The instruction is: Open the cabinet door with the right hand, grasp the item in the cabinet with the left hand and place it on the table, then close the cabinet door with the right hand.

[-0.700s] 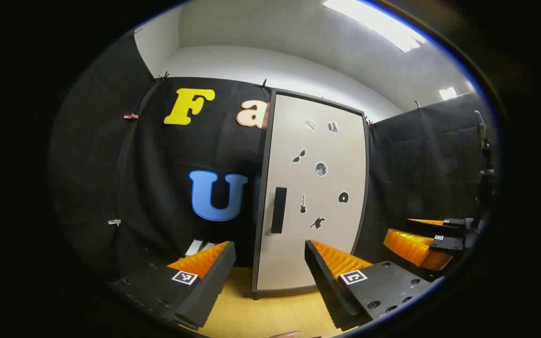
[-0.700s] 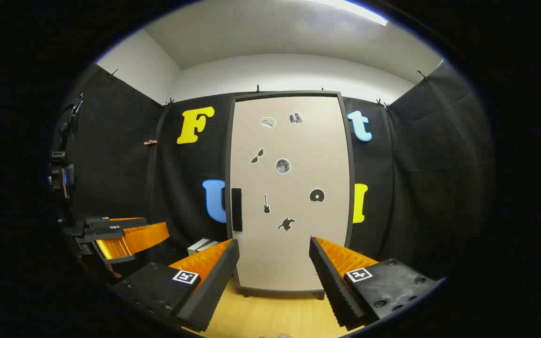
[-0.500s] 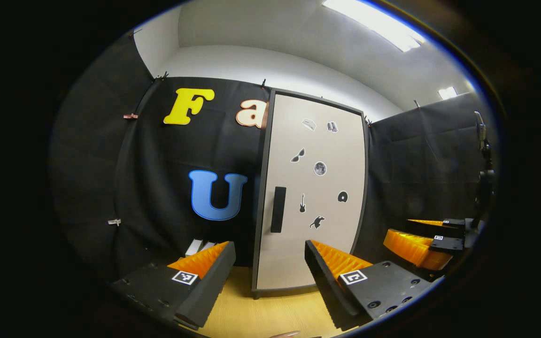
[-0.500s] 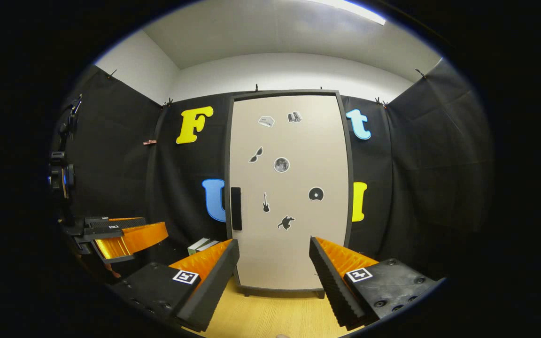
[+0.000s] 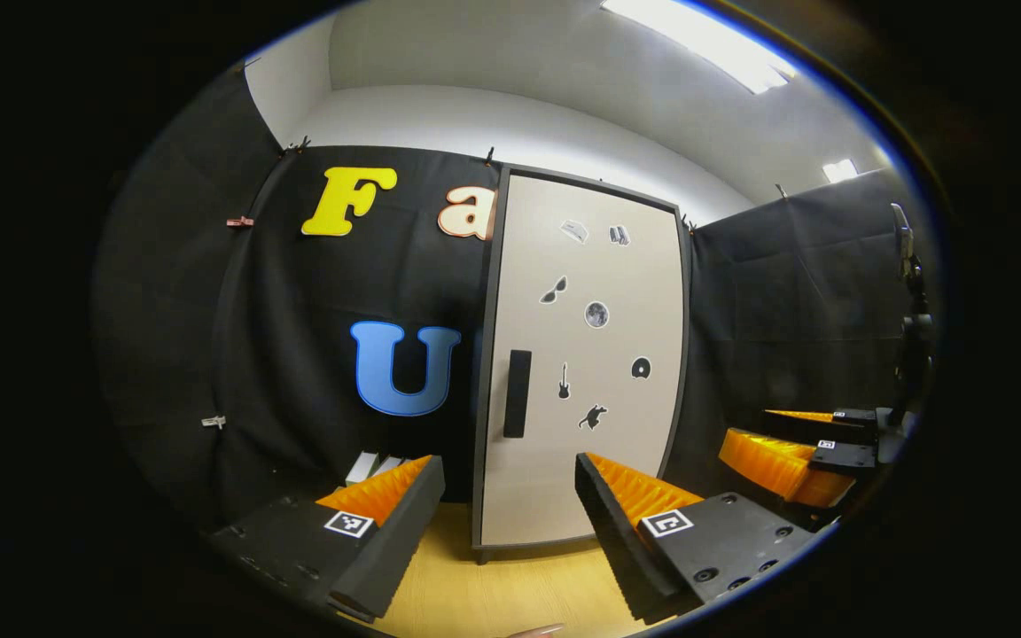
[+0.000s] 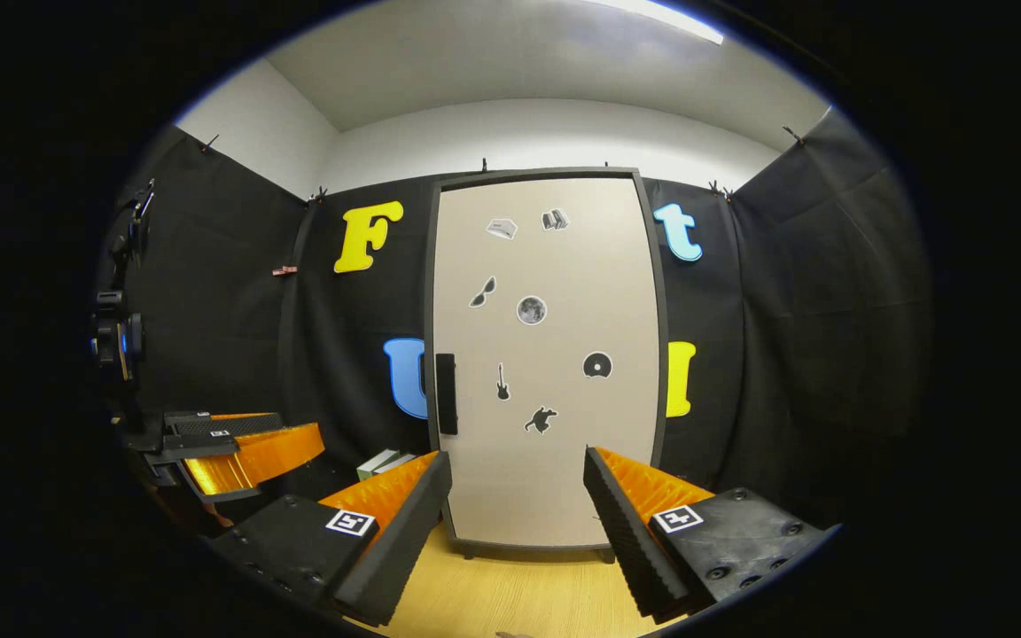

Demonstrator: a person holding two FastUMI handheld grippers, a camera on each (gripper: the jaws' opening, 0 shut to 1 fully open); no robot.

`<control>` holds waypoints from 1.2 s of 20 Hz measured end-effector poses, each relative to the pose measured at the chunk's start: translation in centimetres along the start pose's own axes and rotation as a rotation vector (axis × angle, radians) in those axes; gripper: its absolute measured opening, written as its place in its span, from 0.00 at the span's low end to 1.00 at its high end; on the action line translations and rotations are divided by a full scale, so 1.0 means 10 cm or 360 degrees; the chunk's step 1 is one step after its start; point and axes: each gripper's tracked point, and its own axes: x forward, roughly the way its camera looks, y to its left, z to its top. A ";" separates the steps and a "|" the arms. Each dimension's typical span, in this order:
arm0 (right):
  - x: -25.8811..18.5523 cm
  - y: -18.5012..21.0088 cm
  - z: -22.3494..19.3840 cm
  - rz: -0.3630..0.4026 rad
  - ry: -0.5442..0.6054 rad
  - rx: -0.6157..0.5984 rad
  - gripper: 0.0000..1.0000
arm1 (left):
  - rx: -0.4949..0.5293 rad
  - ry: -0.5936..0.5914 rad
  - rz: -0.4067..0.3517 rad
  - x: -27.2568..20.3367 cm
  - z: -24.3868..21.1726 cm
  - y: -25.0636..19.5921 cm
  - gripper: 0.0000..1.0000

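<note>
Handle (image 6: pixel 446 394), a dark upright bar on the closed cabinet door (image 6: pixel 555 461), lies ahead and left of my right gripper (image 6: pixel 518 509), well apart; both my grippers gape empty.

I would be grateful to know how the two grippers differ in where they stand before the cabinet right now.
The right gripper faces the cabinet door nearly square on; the left gripper sees that door at a slant, from off to its handle side. The door's handle sits above the right gripper's left finger, yet between the left gripper's fingers. Both are open, hold nothing and touch nothing, and the door is closed.
</note>
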 end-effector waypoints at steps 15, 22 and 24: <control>0.10 0.11 0.07 0.0003 -0.0028 -0.0001 0.98 | -0.0014 0.0009 0.0002 0.02 -0.02 0.11 0.94; 0.18 0.37 0.17 -0.0043 -0.0099 0.0016 0.97 | -0.0012 0.0040 -0.0087 -0.10 -0.05 0.29 0.94; 0.24 0.46 0.18 -0.0053 -0.0110 -0.0001 0.97 | -0.0009 0.0047 -0.0095 -0.15 -0.06 0.36 0.94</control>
